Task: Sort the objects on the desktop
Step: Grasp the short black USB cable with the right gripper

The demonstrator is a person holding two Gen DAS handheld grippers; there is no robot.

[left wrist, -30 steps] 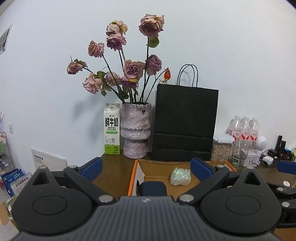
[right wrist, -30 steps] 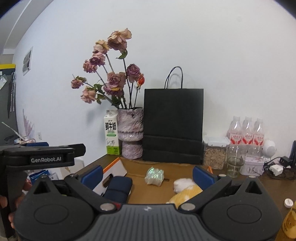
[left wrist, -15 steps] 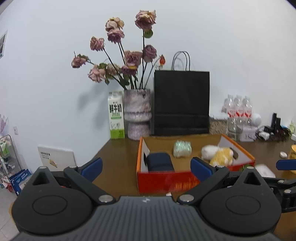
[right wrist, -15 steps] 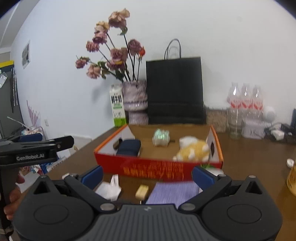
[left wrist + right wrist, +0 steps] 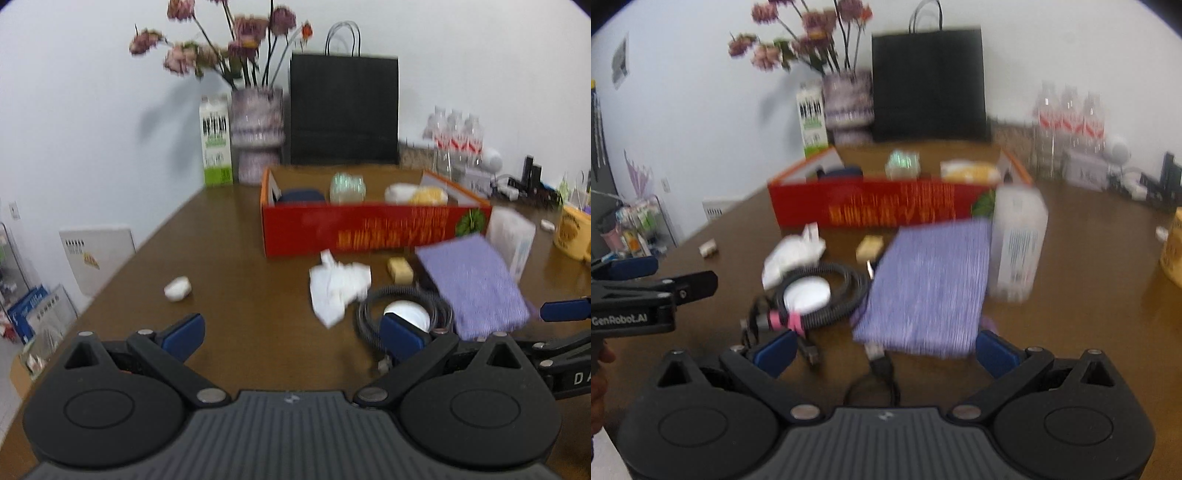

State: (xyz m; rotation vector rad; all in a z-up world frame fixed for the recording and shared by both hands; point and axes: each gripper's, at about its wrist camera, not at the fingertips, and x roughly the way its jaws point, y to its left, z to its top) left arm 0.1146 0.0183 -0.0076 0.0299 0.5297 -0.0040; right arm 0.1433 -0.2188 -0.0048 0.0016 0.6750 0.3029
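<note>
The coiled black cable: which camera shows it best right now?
The right wrist view: the coiled black cable shows whole, with its pink tie and loose plug ends, around a white disc. In the left wrist view the left gripper's fingertip covers part of it.

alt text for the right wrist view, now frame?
Blurred fisheye view: the open, empty right gripper hovers over a brown table, facing a purple cloth, a coiled black cable, crumpled white tissue and a red box of sorted items. The left gripper shows at the left edge.

Both views now lower, back from the red box [image 5: 373,230], desktop clutter revealed.
</note>
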